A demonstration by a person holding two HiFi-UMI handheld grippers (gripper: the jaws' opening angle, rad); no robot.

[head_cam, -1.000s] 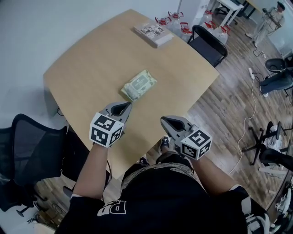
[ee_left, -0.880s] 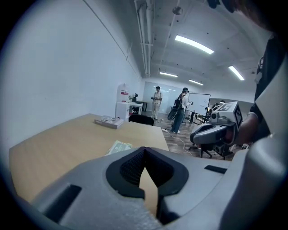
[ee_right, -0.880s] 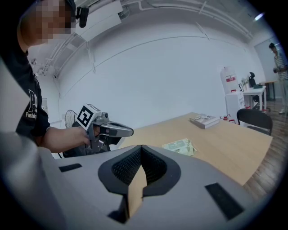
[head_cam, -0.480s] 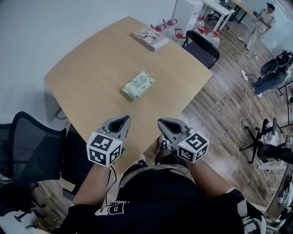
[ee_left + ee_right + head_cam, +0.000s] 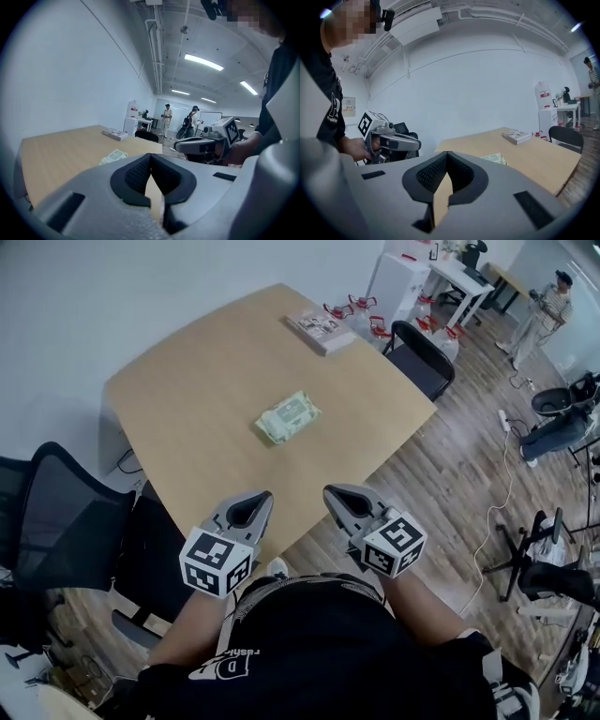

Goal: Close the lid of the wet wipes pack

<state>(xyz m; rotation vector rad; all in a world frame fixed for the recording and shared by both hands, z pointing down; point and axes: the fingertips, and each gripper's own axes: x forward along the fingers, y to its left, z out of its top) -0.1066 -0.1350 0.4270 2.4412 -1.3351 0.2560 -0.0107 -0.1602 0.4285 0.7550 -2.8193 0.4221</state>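
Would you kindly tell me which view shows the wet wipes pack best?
The head view: the wet wipes pack lies whole, seen from above. Both gripper views catch only a low, edge-on sliver.

Wipes pack point(image 5: 288, 417) is way too small from the head view to tell if its lid is up or down. In the gripper views only part of it peeks over the left gripper point(image 5: 151, 156) and the right gripper point(image 5: 446, 153). The book point(image 5: 321, 329) has cover print I can't read. The office chair point(image 5: 66, 512) runs off the left edge.
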